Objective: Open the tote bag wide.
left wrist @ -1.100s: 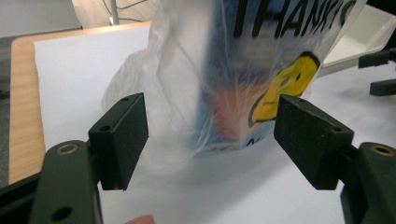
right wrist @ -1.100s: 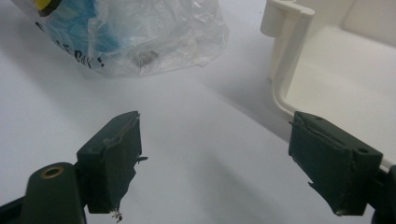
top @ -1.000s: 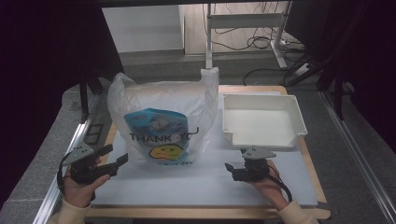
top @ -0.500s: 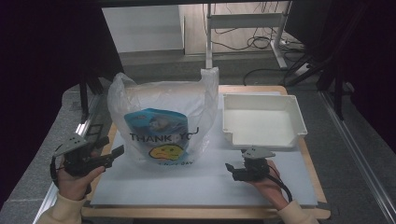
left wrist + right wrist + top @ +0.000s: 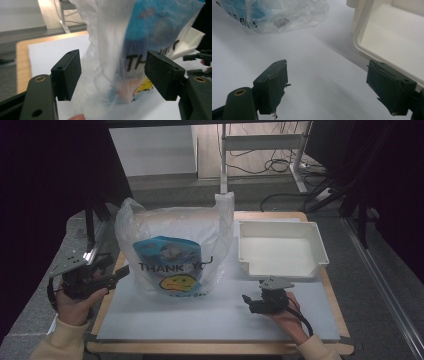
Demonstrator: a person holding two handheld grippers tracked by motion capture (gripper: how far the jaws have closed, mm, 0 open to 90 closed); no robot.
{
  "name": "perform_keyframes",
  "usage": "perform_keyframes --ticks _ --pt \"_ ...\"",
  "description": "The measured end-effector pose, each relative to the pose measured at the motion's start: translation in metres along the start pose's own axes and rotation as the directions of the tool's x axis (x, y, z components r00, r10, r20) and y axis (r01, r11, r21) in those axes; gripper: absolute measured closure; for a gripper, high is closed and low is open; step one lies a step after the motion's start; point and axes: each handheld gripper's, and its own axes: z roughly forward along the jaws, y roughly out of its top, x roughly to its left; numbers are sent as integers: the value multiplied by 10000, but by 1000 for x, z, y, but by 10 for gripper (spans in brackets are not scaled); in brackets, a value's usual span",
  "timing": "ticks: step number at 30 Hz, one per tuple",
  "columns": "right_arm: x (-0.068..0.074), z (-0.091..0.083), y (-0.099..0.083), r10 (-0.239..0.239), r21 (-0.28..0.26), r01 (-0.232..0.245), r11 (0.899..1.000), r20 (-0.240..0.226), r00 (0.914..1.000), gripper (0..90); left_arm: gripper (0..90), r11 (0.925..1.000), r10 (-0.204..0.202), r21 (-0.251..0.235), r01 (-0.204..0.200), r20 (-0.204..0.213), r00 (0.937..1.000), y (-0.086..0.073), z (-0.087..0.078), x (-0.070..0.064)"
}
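A white plastic bag point(image 5: 172, 252) printed with "THANK YOU" and a yellow smiley stands upright on the white mat point(image 5: 215, 317), with a blue package inside it. My left gripper point(image 5: 114, 276) is open at the bag's left side, just off the table's left edge. Seen from the left gripper view, the bag point(image 5: 130, 45) stands close in front of the wide-apart jaws. On the mat to the bag's right, my right gripper point(image 5: 248, 302) rests open with nothing between its jaws. The bag's bottom corner point(image 5: 284, 15) shows in the right gripper view, well ahead of the jaws.
A white empty tray point(image 5: 280, 251) sits at the back right of the table; its corner point(image 5: 392, 37) lies just ahead of the right jaw. The wooden table edge point(image 5: 220, 348) runs along the front. A metal frame and cables stand behind the table.
My left gripper has lifted and swung rightward toward the bag's left side. The right gripper and the bag have stayed put.
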Motion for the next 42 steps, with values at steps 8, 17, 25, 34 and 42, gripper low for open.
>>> perform_keyframes --ticks 8,17,25,34,42 --pt "-1 0 0 51 108 -53 9999 120 9999 174 306 9999 -151 -34 152 165 9997 20 0 5" --pt "-3 0 -1 120 153 -123 9998 219 9997 173 331 9999 -65 -123 66 37 10000 38 6 7" --pt "-3 1 -1 150 277 -156 9995 238 9996 173 353 9998 -20 -176 22 109 9999 54 12 10" --pt "-3 1 -1 86 179 -89 9998 215 9997 173 616 9999 98 91 -103 560 9984 61 23 11" --pt "-4 0 -1 70 213 -77 9997 293 9995 173 866 9986 508 106 -520 912 9945 59 24 8"
